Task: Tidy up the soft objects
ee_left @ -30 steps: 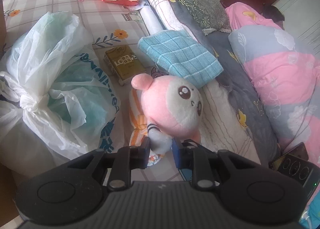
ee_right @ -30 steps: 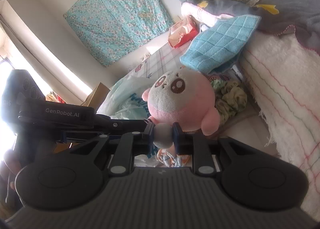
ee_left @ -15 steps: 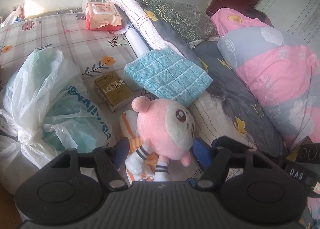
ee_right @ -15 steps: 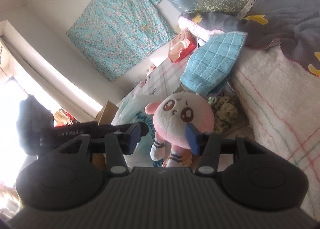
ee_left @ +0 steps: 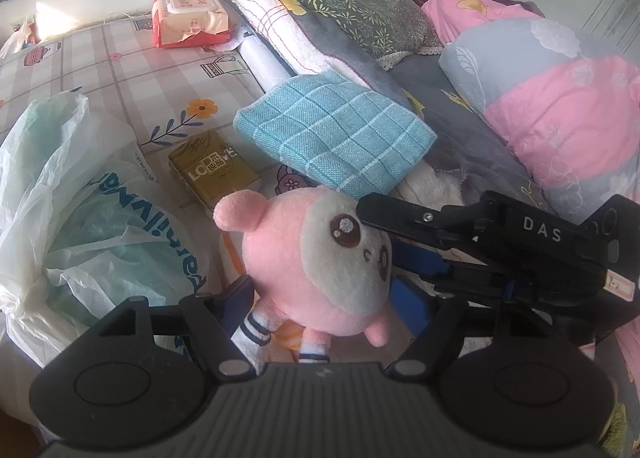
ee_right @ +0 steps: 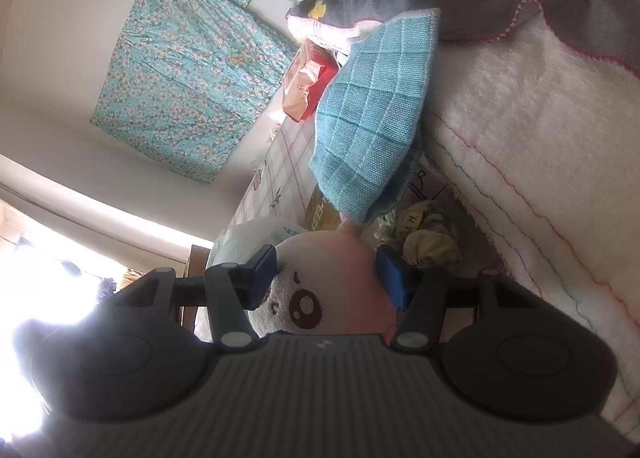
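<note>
Both grippers have let go of the plush's small feet since a second ago, and the right gripper (ee_right: 326,278) has moved up around its head. At the near edge of the left wrist view, the left gripper (ee_left: 320,298) stands released, its jaws wide apart, with the round pink and white plush toy (ee_left: 316,266) between them but no pad pressing on it. That toy sits upright on the bed, just in front of the teal cloth, its striped white socks at the bottom, a pink ear up at the left, and a cream face with a brown embroidered eye. From the right wrist view the right gripper's jaws are opening on either side of the plush's head; whether the blue pads (ee_right: 262,278) touch it I cannot tell. Left of the toy lies a crumpled translucent white plastic bag (ee_left: 80,226) with teal lettering, holding pale green material that cannot be made out. Behind it is a flat gold cardboard box (ee_left: 216,174), then the folded teal checked cloth (ee_left: 332,138) leaning on a rolled white blanket (ee_left: 272,30). Farther back, a red and cream pack of wipes (ee_left: 188,18) rests on the checked bed sheet (ee_left: 100,70).
</note>
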A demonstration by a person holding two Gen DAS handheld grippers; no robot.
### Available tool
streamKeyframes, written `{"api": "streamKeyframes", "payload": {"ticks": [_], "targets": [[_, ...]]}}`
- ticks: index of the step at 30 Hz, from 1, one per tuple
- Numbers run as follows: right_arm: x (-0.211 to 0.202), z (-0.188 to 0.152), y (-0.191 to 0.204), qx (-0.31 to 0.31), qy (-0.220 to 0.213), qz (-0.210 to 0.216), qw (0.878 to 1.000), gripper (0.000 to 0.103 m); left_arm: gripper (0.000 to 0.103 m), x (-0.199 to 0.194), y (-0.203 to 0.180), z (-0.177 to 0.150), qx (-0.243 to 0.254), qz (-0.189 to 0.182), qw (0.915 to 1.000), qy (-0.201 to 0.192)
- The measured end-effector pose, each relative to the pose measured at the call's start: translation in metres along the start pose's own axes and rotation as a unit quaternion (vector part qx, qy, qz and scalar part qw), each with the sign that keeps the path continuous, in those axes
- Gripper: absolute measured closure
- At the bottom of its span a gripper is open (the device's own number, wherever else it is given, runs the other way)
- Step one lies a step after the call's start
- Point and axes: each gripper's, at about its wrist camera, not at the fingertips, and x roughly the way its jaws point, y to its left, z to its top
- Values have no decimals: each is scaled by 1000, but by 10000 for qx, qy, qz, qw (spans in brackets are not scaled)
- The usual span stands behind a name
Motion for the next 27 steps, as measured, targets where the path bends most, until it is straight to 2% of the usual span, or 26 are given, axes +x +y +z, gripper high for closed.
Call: {"api": "streamKeyframes", "payload": {"ticks": [3, 7, 12, 17, 18, 20, 21, 24, 27], "targets": [[-1, -3, 5, -46, 156, 224, 9996, 47, 23, 2, 3, 0, 35, 196, 9998, -57], [-1, 2, 2, 41, 158, 285, 9995, 46, 23, 4, 12, 1, -89, 50, 9999, -90], [14, 15, -14, 472, 122, -68, 9988, 46, 23, 5, 16, 0, -103, -52, 9999, -91], [40, 25, -25, 781, 232, -186, 9965, 49, 23, 9, 22, -3, -198, -139, 9997, 15], [45, 27, -26, 825, 250, -200, 9961, 51, 23, 10, 23, -4, -240, -166, 9996, 63], [52, 28, -27, 882, 270, -192, 9956, 60, 24, 13, 25, -7, -269, -208, 9994, 116], [54, 29, -26, 880, 271, -189, 9956, 67, 24, 13, 24, -7, -252, -215, 9994, 124], [59, 27, -19, 739, 282, -159, 9967, 79, 25, 13, 23, -6, -189, -202, 9996, 100], [57, 26, -9, 497, 171, -216, 9984, 85, 25, 13, 23, -6, -190, -201, 9996, 82]]}}
